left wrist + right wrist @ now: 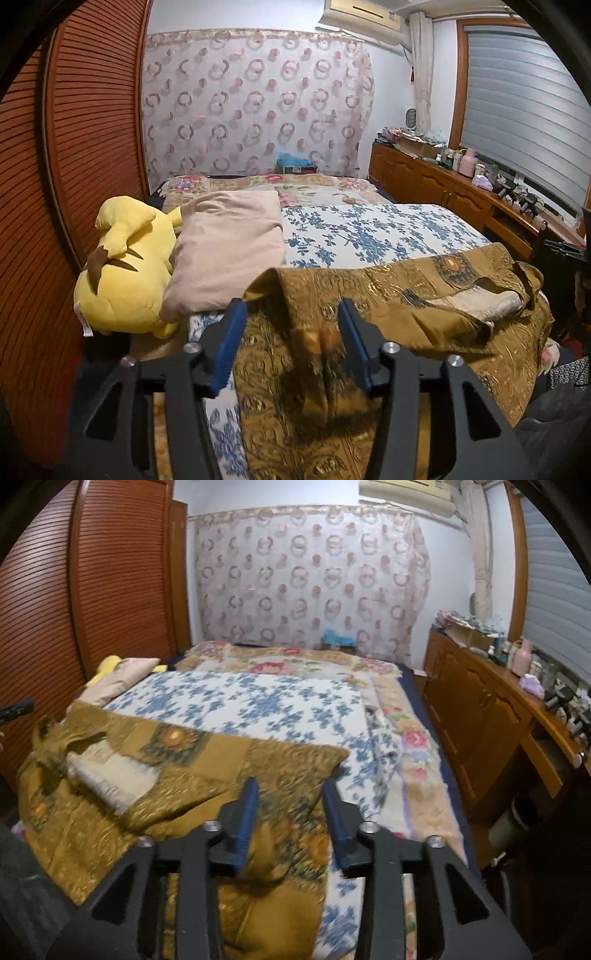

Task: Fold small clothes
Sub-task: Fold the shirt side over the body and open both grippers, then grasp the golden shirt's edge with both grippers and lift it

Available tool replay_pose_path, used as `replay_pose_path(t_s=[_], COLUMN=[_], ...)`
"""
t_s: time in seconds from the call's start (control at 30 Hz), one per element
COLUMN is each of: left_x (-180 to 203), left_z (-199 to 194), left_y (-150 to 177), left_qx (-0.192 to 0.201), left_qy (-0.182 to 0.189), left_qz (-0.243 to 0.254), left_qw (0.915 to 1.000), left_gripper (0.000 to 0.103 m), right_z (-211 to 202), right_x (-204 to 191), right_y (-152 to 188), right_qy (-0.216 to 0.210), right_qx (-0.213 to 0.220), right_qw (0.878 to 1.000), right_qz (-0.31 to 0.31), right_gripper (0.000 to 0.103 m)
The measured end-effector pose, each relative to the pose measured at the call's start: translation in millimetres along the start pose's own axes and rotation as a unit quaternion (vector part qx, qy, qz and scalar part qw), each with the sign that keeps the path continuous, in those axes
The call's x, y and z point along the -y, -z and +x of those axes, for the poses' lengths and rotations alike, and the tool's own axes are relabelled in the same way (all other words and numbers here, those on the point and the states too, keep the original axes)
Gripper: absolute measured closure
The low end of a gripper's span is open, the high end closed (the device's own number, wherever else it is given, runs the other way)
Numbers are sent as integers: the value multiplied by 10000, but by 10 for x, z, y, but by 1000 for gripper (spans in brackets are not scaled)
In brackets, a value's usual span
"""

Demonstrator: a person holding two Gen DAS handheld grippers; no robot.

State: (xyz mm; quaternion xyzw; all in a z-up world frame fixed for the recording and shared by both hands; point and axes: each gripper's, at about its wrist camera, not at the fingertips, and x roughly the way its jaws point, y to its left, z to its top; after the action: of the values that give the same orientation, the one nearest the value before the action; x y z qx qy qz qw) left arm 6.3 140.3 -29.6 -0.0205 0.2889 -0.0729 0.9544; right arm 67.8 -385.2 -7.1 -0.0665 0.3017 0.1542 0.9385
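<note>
A gold-brown patterned garment (388, 295) lies spread across the near end of the bed, folded over on itself so that its pale lining (480, 301) shows near the collar, at about two o'clock from the left gripper (292, 314). That gripper's blue-padded jaws stand apart over the garment, a bunched ridge of the cloth rising between them without being pinched. The right gripper (291, 794) also hangs with its jaws apart above the garment's (207, 775) other side, loose fabric between them but unpressed. Under the garment lies a blue-flowered white bedspread (369, 229), running toward twelve o'clock. At ten o'clock in the left wrist view a beige pillow (225, 251) leans against a yellow plush toy (122, 280). A wooden sideboard (436, 184) cluttered with bottles runs along at two o'clock, below a window blind (524, 122).
</note>
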Motion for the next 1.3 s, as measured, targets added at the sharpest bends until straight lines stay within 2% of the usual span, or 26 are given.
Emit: replay_pose_path(t_s=[0.27, 0.43, 0.57, 0.67, 1.0, 1.3], left_x=[-22, -49, -75, -95, -196, -264], left_z=[373, 669, 882, 1003, 1241, 1380], left_y=[-225, -309, -311, -283, -160, -62], left_qx=[-202, -486, -794, -959, -1308, -1487], left_qy=[-94, -103, 89, 41, -149, -148], left_qz=[158, 254, 251, 232, 151, 54], left_qw=[9996, 9984, 9965, 9951, 9912, 9888], left_gripper=[50, 50, 50, 50, 49, 49], right_z=[577, 932, 1132, 1246, 1343, 1348], right_x=[133, 247, 298, 314, 342, 357], right_y=[-86, -66, -57, -24, 35, 40], right_qy=[-55, -5, 29, 69, 104, 125], right_qx=[-437, -726, -926, -1089, -1202, -1208], right_qw=[9990, 9971, 9952, 9935, 9921, 9919], right_qz=[83, 209, 319, 320, 333, 361], right_gripper=[50, 49, 49, 49, 42, 38])
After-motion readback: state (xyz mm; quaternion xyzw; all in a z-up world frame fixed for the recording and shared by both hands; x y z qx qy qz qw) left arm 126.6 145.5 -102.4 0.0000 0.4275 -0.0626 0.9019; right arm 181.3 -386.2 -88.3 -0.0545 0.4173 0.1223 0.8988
